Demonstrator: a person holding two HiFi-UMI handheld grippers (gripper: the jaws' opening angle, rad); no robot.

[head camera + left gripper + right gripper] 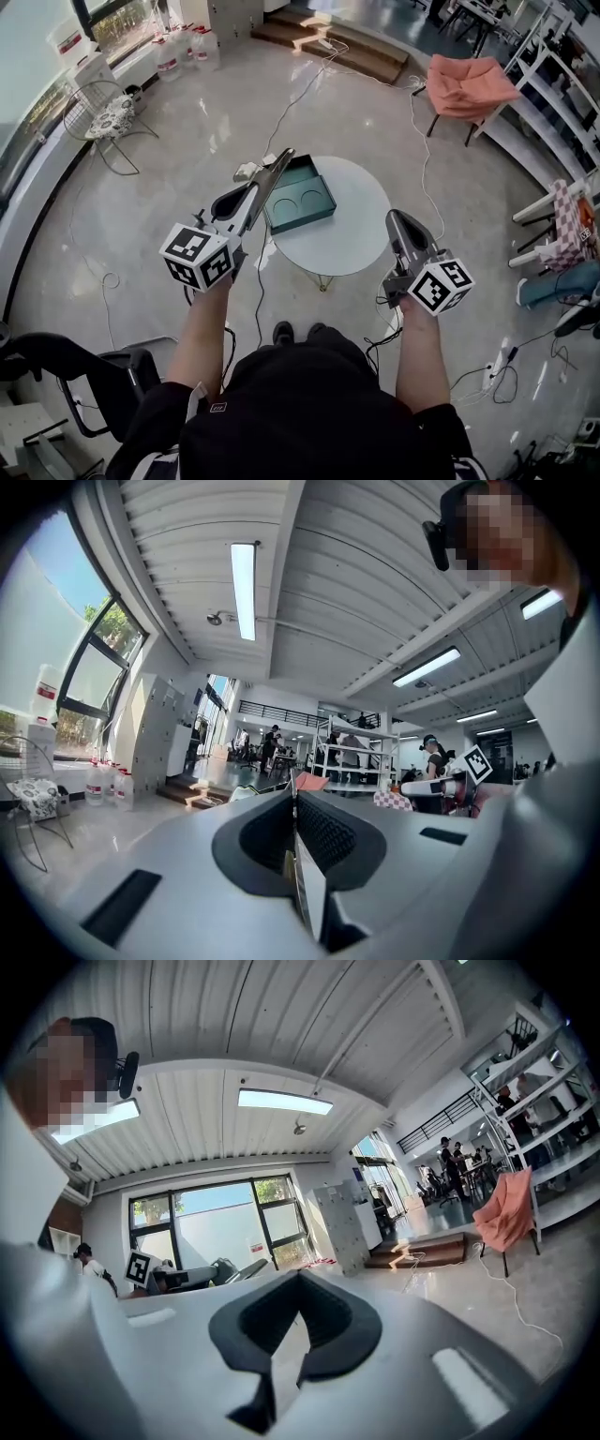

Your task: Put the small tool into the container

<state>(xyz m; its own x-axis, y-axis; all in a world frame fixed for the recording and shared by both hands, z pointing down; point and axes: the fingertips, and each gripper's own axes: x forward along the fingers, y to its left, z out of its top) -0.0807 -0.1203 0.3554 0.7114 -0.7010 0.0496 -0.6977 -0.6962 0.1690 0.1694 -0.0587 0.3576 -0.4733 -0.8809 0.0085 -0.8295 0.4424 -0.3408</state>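
Holding both units raised: I have the L gripper (284, 157) and the R gripper (396, 217) in the air above the round white table (361, 230), and neither touches anything on it.

1. L gripper: the jaws are pressed together along their length and aim out across the room, not down. In the L gripper view a thin pale-yellow sliver sits in the seam btwn the pads. I can't tell whether it is pad edge or a held item.
2. R gripper: the jaws are clenched and meet at the tips, with only a wedge-shaped gap behind the contact point. It also aims out across the room.
3. Container (300, 202): teal, open, lying flat on the table's left half. Two round recesses show in its floor. In the head view the L gripper's tips overlap its far-left corner.
4. Small tool: I can't identify it with certainty. A small pale item (247, 172) lies just beside the table's left rim, outside the container, partly behind the L gripper. I can't tell whether it rests on the table or on the floor.
5. Cables (281, 112) run over the glossy floor (169, 206) beyond the table.
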